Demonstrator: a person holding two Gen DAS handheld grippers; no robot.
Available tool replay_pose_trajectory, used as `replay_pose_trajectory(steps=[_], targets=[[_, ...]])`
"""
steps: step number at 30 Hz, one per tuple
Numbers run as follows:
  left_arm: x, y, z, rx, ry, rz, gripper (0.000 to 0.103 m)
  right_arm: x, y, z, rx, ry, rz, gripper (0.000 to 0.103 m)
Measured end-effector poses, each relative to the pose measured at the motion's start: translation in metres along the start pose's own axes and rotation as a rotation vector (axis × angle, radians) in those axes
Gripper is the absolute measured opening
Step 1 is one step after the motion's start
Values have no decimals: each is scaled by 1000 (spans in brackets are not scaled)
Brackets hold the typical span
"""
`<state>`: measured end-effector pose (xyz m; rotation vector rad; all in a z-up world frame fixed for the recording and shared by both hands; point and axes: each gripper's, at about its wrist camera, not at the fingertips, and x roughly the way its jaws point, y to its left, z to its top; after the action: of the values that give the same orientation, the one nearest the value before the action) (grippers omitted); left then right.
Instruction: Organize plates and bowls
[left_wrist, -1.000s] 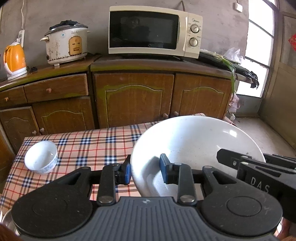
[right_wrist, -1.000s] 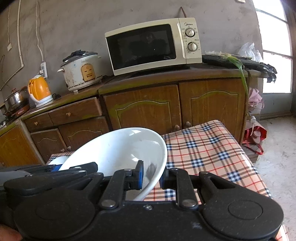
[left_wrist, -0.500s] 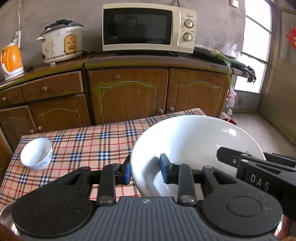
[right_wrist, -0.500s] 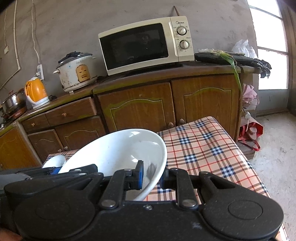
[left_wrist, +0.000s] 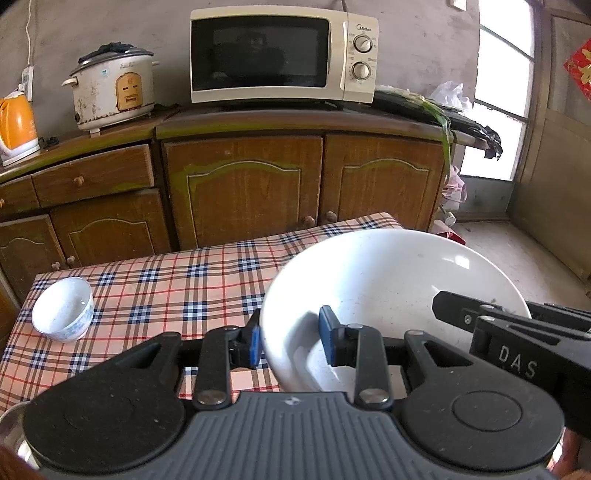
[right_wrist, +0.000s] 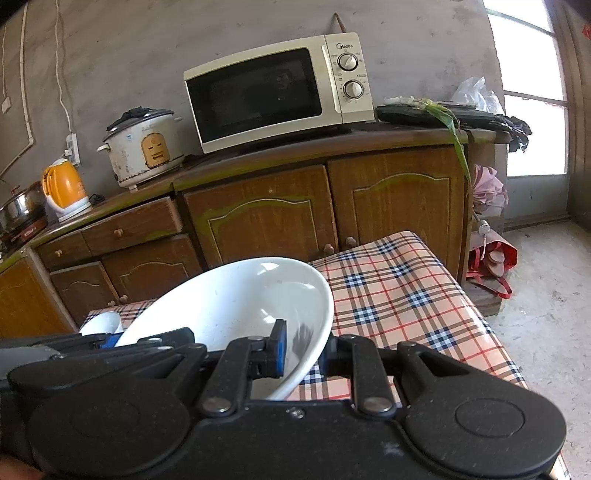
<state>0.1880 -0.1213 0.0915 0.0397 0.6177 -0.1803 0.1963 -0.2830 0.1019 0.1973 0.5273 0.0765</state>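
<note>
Left gripper (left_wrist: 290, 341) clamped on the near left rim of a large white bowl (left_wrist: 388, 284), one blue pad outside the wall, the other inside. Right gripper (right_wrist: 301, 354) clamped on the opposite rim of the same large white bowl (right_wrist: 236, 295), blue pad inside, the other finger outside and partly hidden by the wall. Bowl held tilted between the two, above the near part of a plaid-covered table (left_wrist: 177, 280); contact with the cloth cannot be told. Seen from the left wrist, black arms of the right gripper crossing in from the right edge, lettered "DAS". At the lower left corner of that view, a sliver of shiny metal rim, too little to identify.

Farther left on the table, a small white bowl (left_wrist: 62, 308) with faint blue pattern, upright, well apart from the large one; from the right wrist only its rim peeking out behind the left gripper's body (right_wrist: 105, 321).

Beyond the table, brown wooden cabinets (left_wrist: 243, 188) with drawers and doors. On top, a cream microwave (left_wrist: 282, 55), a worn white rice cooker (left_wrist: 114, 92) to its left, an orange kettle (left_wrist: 16, 125) farther left, a steel pot (right_wrist: 20, 205) at the far left edge of the right view. Right of the microwave, a dark tray with a green stalk hanging over the edge (right_wrist: 454, 125). Bright window (left_wrist: 502, 88) at far right.
</note>
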Motion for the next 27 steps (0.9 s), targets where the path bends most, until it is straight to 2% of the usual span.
replay_pose_trajectory(steps=[27], targets=[[-21, -12, -17, -7, 13, -31, 31, -34, -5, -15, 16, 4, -26, 23]])
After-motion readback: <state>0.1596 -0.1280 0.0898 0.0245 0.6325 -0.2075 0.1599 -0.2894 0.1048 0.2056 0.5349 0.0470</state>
